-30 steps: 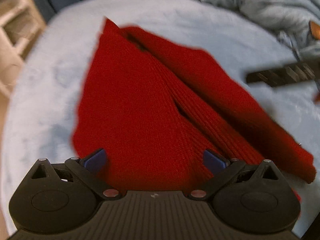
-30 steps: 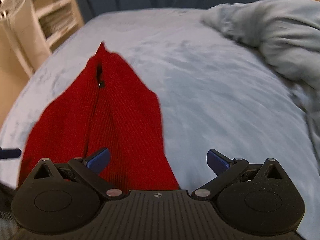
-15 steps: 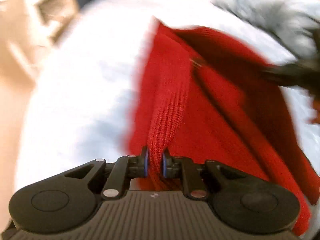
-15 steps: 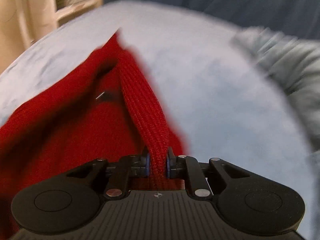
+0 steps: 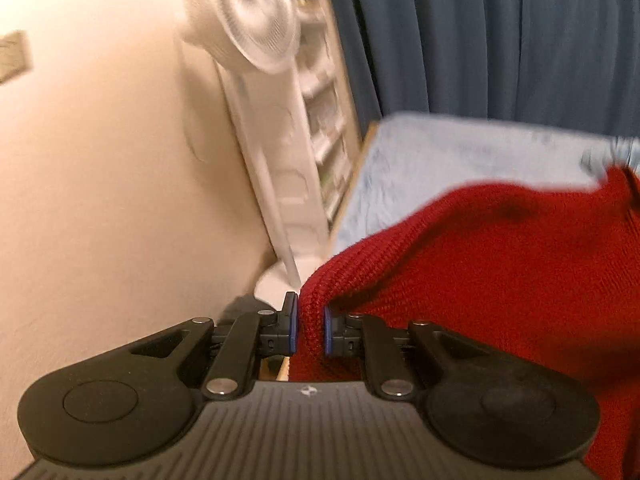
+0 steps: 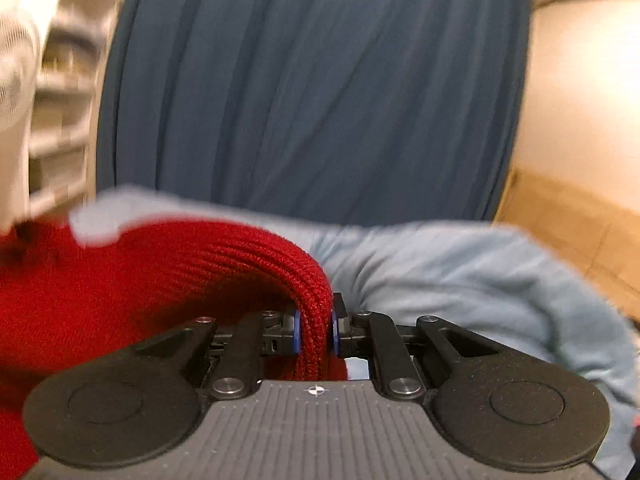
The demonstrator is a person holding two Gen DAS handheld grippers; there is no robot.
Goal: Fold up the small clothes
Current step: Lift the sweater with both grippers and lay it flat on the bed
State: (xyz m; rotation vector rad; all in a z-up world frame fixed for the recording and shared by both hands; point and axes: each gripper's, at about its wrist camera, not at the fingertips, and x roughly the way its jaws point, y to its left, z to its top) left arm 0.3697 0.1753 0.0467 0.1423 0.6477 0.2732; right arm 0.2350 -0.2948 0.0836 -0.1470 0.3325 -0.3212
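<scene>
Left wrist: the left gripper (image 5: 311,330) pinches a corner of the red knit garment (image 5: 500,280) — lifted above the bed (image 5: 460,152), probably. Right wrist: the right gripper (image 6: 315,330) clamps another edge — thick knit could slip, spoiling the fold.

Ahead of you hangs a dark blue pleated curtain (image 6: 312,92), filling most of the right wrist view and the upper right of the left one. To your left a cream plaster wall (image 5: 100,168) glows in warm light, and a white pedestal fan (image 5: 260,40), blurred, stands against it. Behind the fan you have white open shelving (image 5: 328,120). Below the curtain spreads the pale blue plush bed cover (image 5: 460,152), with a rumpled light blue duvet (image 6: 460,280) bunched on its right side.
</scene>
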